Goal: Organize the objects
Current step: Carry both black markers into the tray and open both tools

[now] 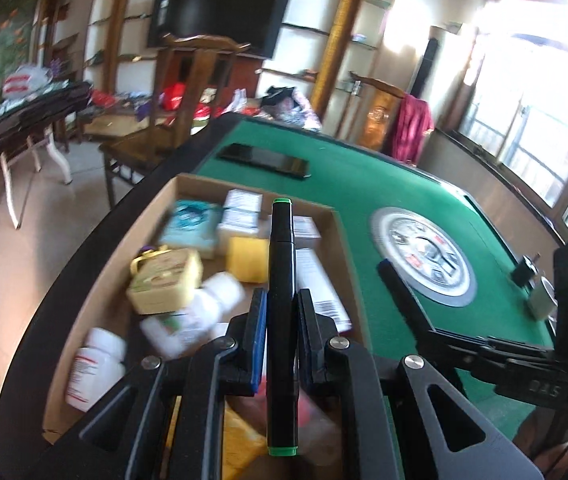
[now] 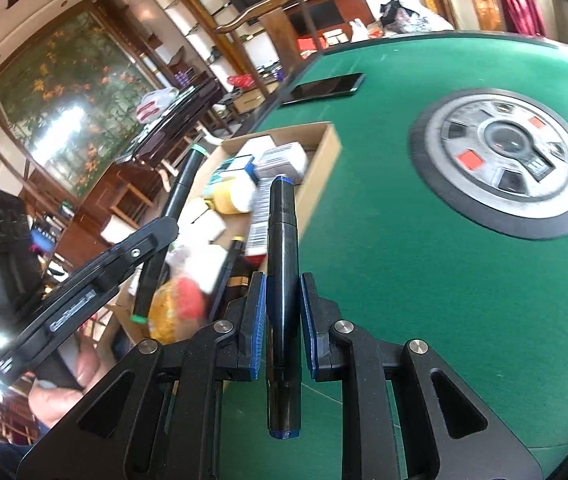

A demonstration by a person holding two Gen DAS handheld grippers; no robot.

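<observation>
My left gripper (image 1: 281, 304) is shut on a black marker with green end caps (image 1: 281, 264), which stands up along the fingers above the cardboard box (image 1: 325, 210). My right gripper (image 2: 282, 284) is shut on a black marker with blue end caps (image 2: 282, 248), over the green felt just right of the box (image 2: 323, 156). In the right wrist view the left gripper (image 2: 152, 248) and its green-capped marker (image 2: 176, 196) show at the left, over the box. The box holds white bottles (image 1: 96, 364), a yellow tin (image 1: 166, 280), a yellow block (image 1: 248, 258) and small cartons.
The green felt table (image 2: 423, 280) has a round silver hub (image 2: 503, 160) in its middle and a black phone (image 1: 264, 160) beyond the box. The right gripper's body (image 1: 523, 360) shows at the right in the left wrist view. A wooden chair (image 1: 188, 92) stands past the table's edge.
</observation>
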